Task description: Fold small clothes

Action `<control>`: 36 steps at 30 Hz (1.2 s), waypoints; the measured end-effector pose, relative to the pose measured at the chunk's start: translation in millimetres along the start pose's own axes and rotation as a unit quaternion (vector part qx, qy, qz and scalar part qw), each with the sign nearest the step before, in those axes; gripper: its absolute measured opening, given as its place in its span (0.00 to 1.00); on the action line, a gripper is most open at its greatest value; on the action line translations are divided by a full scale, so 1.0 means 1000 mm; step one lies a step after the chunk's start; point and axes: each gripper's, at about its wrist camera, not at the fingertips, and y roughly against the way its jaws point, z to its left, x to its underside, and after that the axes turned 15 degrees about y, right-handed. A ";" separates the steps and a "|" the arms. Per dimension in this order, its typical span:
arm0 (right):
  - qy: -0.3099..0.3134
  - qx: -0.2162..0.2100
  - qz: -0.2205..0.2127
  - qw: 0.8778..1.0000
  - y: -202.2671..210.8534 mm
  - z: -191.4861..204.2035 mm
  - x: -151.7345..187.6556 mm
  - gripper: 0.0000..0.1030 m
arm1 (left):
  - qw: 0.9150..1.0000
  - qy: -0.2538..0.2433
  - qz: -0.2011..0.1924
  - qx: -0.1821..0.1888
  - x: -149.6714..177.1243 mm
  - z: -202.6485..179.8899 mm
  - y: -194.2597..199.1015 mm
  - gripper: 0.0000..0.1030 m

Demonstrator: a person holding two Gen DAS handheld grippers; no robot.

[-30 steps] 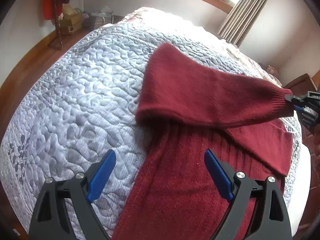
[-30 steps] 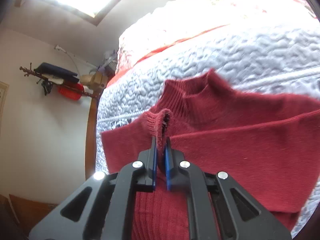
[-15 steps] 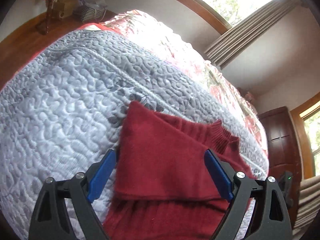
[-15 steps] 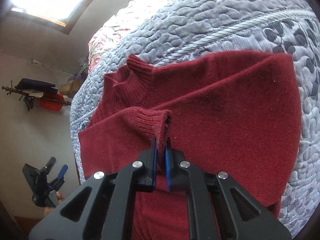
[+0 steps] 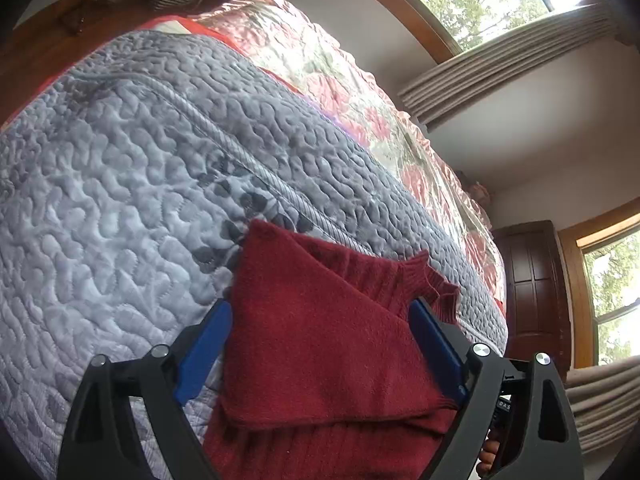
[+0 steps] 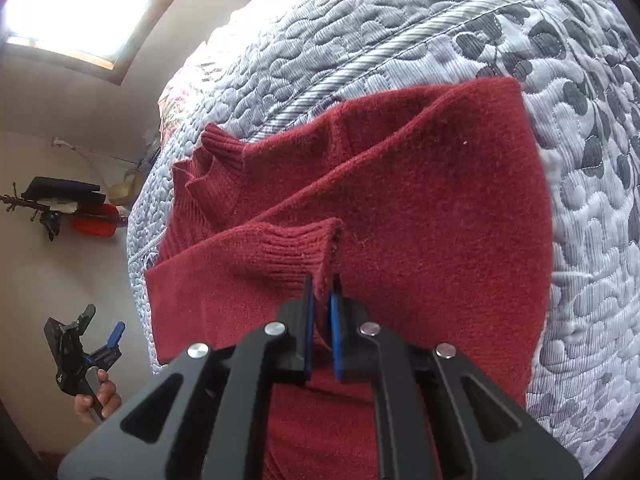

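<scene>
A dark red knit sweater (image 5: 320,344) (image 6: 432,208) lies on the quilted grey bedspread (image 5: 120,184), one sleeve folded across its chest. In the right wrist view my right gripper (image 6: 322,292) is shut on the ribbed cuff (image 6: 296,252) of that sleeve, holding it over the sweater's body; the ribbed collar (image 6: 212,168) lies up and to the left. My left gripper (image 5: 320,320) hangs open just above the folded sleeve, holding nothing. It also shows at the lower left of the right wrist view as the left gripper (image 6: 86,344), held in a hand, off the bed's side.
The grey bedspread (image 6: 592,160) surrounds the sweater, with a floral cover (image 5: 360,92) beyond it. A dark wooden cabinet (image 5: 532,288), curtains (image 5: 500,76) and windows stand past the bed. A coat rack (image 6: 52,204) hangs on the wall at left.
The right gripper has carried the cuff across and lower over the sweater's body. The left gripper's view has swung up toward the collar end and stays open.
</scene>
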 end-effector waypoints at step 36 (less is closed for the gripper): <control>0.019 0.033 -0.041 0.998 0.030 -0.021 -0.003 0.22 | 0.997 -0.054 0.057 -0.008 0.020 -0.017 -0.043 0.87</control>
